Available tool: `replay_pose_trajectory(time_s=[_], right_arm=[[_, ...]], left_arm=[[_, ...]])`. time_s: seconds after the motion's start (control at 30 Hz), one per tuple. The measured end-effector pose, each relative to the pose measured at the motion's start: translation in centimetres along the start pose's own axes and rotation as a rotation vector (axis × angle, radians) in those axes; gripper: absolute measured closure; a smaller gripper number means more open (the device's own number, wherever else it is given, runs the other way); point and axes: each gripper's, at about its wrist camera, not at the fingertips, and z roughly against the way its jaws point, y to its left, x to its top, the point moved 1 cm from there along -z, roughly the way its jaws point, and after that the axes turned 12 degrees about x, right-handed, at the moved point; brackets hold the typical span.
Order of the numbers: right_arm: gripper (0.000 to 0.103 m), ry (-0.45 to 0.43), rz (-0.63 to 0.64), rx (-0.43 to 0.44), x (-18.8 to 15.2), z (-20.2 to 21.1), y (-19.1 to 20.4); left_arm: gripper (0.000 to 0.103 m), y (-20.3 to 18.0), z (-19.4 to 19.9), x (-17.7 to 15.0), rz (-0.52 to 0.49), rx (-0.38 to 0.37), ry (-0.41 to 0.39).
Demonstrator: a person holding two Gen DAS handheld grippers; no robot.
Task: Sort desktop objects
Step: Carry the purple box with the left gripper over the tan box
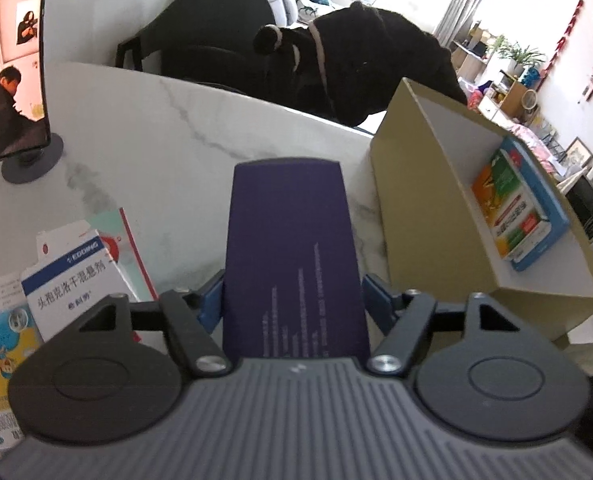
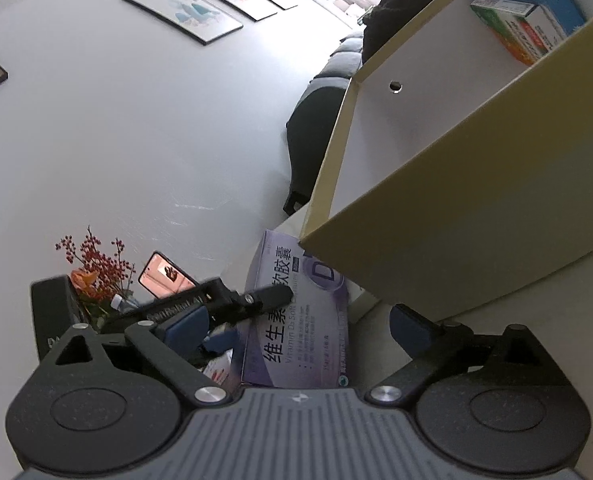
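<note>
The left gripper (image 1: 292, 300) holds a purple box (image 1: 292, 256) between its blue pads (image 1: 212, 300), the jaws closed on the box's two long sides. The box's long axis runs straight forward along the fingers, so its far short end points away from the camera toward the marble table (image 1: 168, 120) and the dark chair (image 1: 216, 40) beyond; its plain purple face with fine white print is turned up. The box is held above the table, just left of a tan cardboard box (image 1: 420, 216) that stands at the table's right edge. Inside that cardboard box a blue packet (image 1: 544, 216) and an orange-and-green packet (image 1: 508, 208) lie against its inner wall. To the left, on the table, sits a pile of medicine packets, among them a white-and-blue packet (image 1: 72, 280), and farther back a phone (image 1: 14, 68) stands upright on a round stand. In the right wrist view, the right gripper (image 2: 296, 326) has its jaws wide apart and grips nothing. Past its fingers the purple box (image 2: 296, 328) shows its printed lilac face, its long axis tilted up toward the lower corner of the cardboard box (image 2: 456, 184). The left gripper (image 2: 224, 304) is clamped on it from the side. A vase of red berries (image 2: 96, 264) stands behind.
</note>
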Motion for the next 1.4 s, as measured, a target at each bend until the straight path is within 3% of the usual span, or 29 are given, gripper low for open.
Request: replay_pose_trajectory(time_s=[0.27,0.4,0.77,1.4], right_arm=[[0.004,-0.031,0.021,0.003,0.5,1.5,0.0],[0.004,-0.047,0.025,0.009,0.7,2.2,0.1],[0.003,-0.102,0.057,-0.027,1.1,4.0,0.4],[0.001,-0.256,0.251,-0.312,2.5,7.5,1.0]], left_arm=[[0.04,0.2,2.1,1.1,0.051,-0.007,-0.079],[0.04,-0.5,3.6,2.5,0.035,-0.01,-0.129],[0.04,-3.4,5.0,4.9,-0.018,-0.057,-0.178],[0.04,-9.7,3.8,7.3,-0.117,-0.185,-0.178]])
